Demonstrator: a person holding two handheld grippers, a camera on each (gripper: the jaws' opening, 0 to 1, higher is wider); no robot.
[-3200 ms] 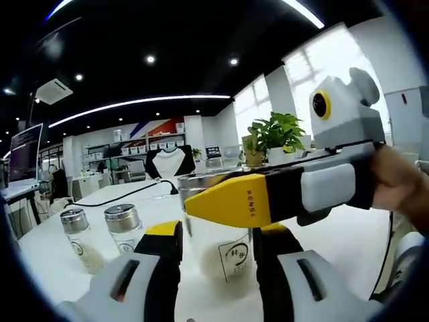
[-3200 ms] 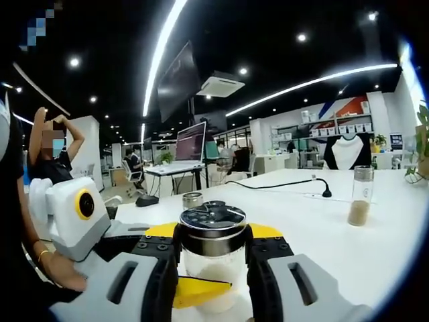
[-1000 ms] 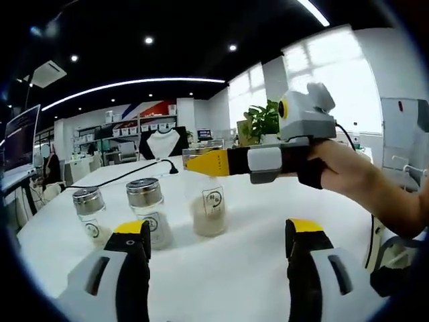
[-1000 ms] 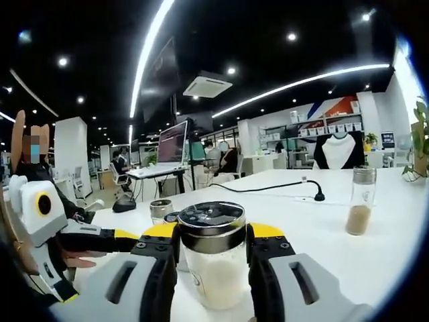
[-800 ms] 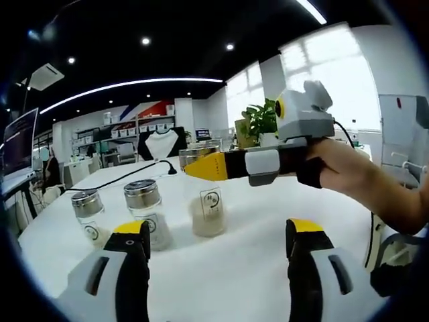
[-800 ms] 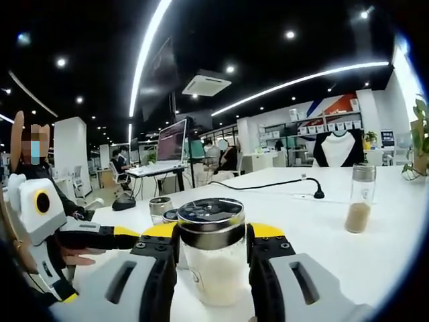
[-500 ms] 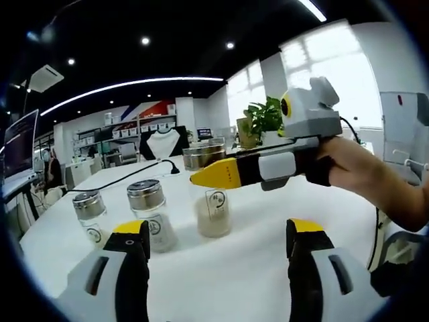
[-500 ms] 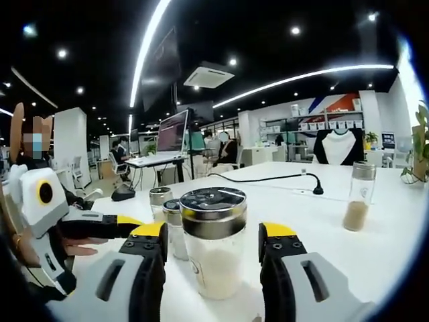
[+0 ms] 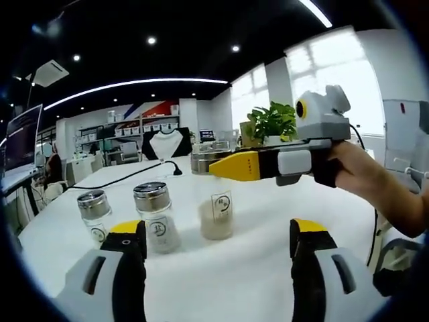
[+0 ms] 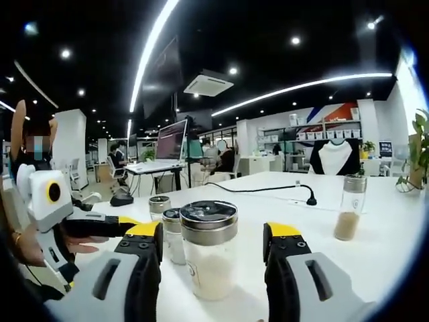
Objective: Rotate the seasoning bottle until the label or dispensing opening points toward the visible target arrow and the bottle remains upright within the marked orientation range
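Centre of the right gripper view, seasoning bottle (image 10: 208, 249) upright on white table (image 10: 375, 248), between parted jaws of right gripper (image 10: 213, 249), untouched, label print unreadable, left gripper (image 9: 216, 236) likewise released, lower frame.

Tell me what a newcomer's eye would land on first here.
First, the steel-capped seasoning bottle of pale powder, upright on the white table between the open right gripper jaws, not touched by them. Next, in the left gripper view, two smaller bottles stand beside it, beyond the open left gripper.
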